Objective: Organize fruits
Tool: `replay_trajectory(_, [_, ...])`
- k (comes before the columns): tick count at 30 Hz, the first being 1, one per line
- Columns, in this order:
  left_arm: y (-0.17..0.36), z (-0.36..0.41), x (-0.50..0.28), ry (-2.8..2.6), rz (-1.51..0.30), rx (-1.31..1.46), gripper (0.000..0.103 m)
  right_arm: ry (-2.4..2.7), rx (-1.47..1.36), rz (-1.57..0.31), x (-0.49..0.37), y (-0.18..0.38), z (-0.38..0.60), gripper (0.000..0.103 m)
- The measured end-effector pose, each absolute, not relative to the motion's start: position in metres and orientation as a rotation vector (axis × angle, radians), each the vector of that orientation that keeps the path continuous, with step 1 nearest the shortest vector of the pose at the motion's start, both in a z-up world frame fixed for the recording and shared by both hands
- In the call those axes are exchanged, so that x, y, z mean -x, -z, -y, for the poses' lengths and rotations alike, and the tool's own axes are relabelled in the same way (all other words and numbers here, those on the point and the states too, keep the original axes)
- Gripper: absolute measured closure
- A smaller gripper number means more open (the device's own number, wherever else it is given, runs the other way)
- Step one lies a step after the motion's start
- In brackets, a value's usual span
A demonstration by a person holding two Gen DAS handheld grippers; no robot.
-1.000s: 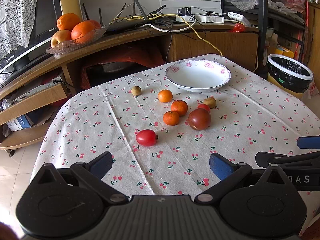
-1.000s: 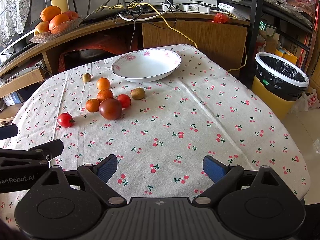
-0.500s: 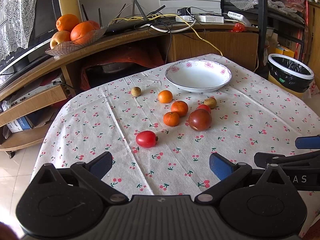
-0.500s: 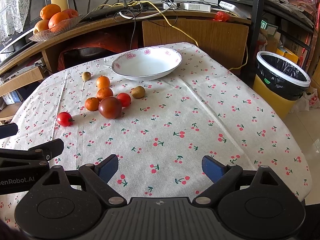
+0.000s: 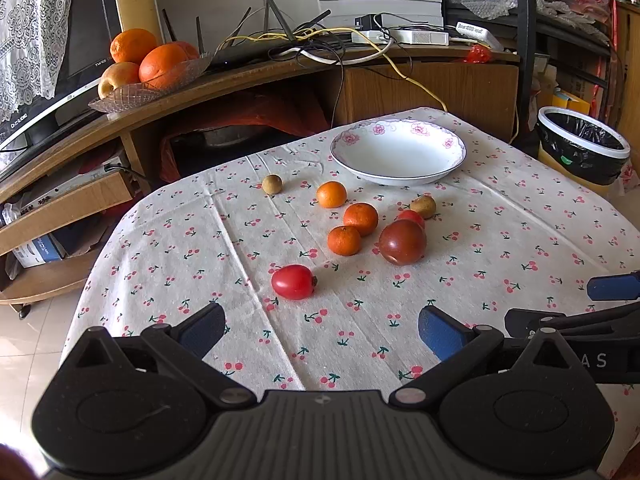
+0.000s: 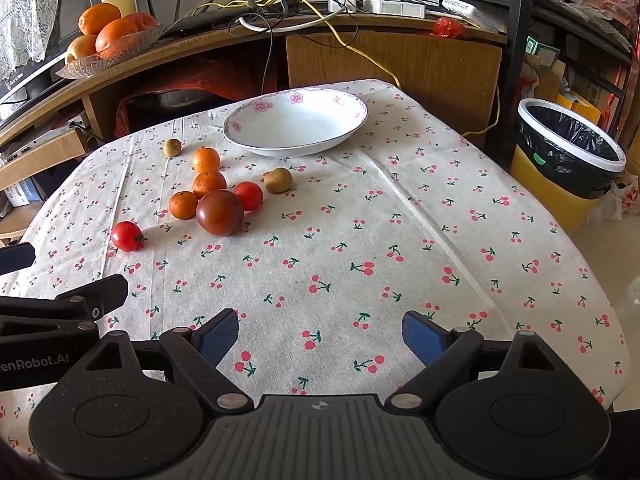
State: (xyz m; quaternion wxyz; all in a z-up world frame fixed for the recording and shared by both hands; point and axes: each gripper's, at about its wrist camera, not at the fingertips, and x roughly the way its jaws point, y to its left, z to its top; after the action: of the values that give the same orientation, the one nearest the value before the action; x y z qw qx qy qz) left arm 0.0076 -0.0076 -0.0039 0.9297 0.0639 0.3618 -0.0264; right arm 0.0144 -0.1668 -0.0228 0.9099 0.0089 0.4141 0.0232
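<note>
1. The left gripper (image 5: 320,330) hangs at the bottom of its frame above the table (image 5: 500,216), jaws spread wide, holding and touching nothing.
2. The right gripper (image 6: 318,334) sits low in its frame, jaws wide apart and empty.
3. The fruits lie mid-frame just below the empty white bowl (image 5: 400,152): a red tomato (image 5: 293,281) nearest, three tangerines (image 5: 360,219), and a dark tomato (image 5: 402,242).
4. Against the earlier frames, both grippers have edged slightly forward; the fruit has not shifted.
</note>
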Motion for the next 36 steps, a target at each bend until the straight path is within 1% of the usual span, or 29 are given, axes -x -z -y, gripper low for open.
replay_trajectory(14, [0.011, 0.002, -0.025, 0.042, -0.739, -0.14, 0.0, -0.068, 0.007, -0.864, -0.031, 0.027, 0.161, 0.018])
replay_trajectory(19, [0.015, 0.001, -0.034, 0.037, -0.73, -0.191, 0.0, -0.086, 0.023, -0.872, -0.041, 0.03, 0.157, 0.019])
replay_trajectory(23, [0.018, -0.004, -0.045, 0.084, -0.74, -0.216, 0.0, -0.118, 0.039, -0.884, -0.052, 0.034, 0.153, 0.022])
replay_trajectory(27, [0.021, -0.007, -0.051, 0.114, -0.742, -0.298, 0.0, -0.162, 0.036, -0.88, -0.067, 0.032, 0.152, 0.022])
replay_trajectory(29, [0.025, -0.011, -0.056, 0.125, -0.756, -0.312, 0.0, -0.2, 0.041, -0.871, -0.074, 0.03, 0.151, 0.027])
replay_trajectory(34, [0.037, -0.02, -0.071, 0.15, -0.794, -0.289, 0.0, -0.299, 0.082, -0.85, -0.094, 0.029, 0.142, 0.029])
replay_trajectory(36, [0.039, -0.022, -0.076, 0.153, -0.797, -0.28, 0.003, -0.34, 0.069, -0.863, -0.103, 0.031, 0.14, 0.035])
